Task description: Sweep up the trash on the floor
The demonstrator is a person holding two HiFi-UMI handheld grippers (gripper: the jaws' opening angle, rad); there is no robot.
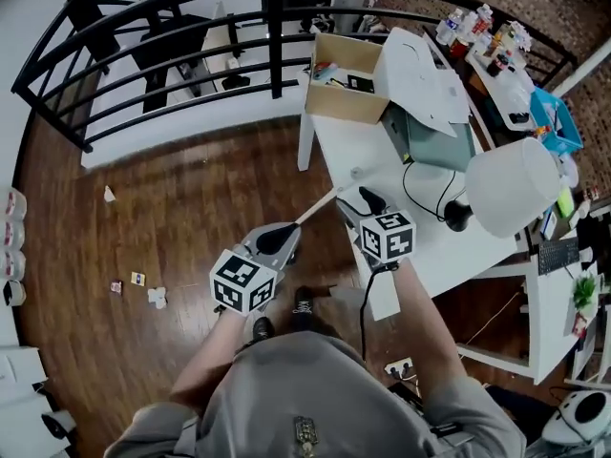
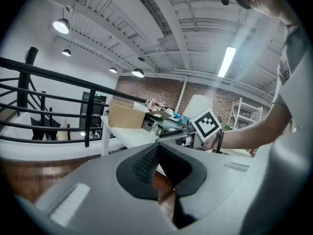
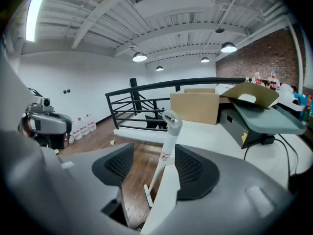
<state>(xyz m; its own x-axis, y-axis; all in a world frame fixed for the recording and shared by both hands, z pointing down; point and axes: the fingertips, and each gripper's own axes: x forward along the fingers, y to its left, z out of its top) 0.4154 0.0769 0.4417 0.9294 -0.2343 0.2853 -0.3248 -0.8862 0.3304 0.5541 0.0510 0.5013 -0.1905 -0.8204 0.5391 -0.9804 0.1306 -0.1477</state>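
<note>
Small scraps of trash point(image 1: 138, 279) lie scattered on the wooden floor at the left, one more point(image 1: 108, 195) further off. A white long handle point(image 1: 320, 206) leans by the table's corner. My right gripper point(image 1: 366, 200) is open, and in the right gripper view the handle point(image 3: 168, 136) stands upright between the jaws of this gripper point(image 3: 155, 166), with a gap to each pad. A wider white part point(image 3: 161, 199) continues below it. My left gripper point(image 1: 277, 239) hangs beside it to the left, shut on nothing, its jaws point(image 2: 155, 153) pressed together.
A white table point(image 1: 382, 151) stands right of the grippers with a cardboard box point(image 1: 344, 89), a grey machine point(image 1: 434, 141) and cables. A black railing point(image 1: 191, 55) bounds the floor at the back. Water bottles point(image 1: 11, 218) line the left wall. The person's shoes point(image 1: 301, 305) are just below the grippers.
</note>
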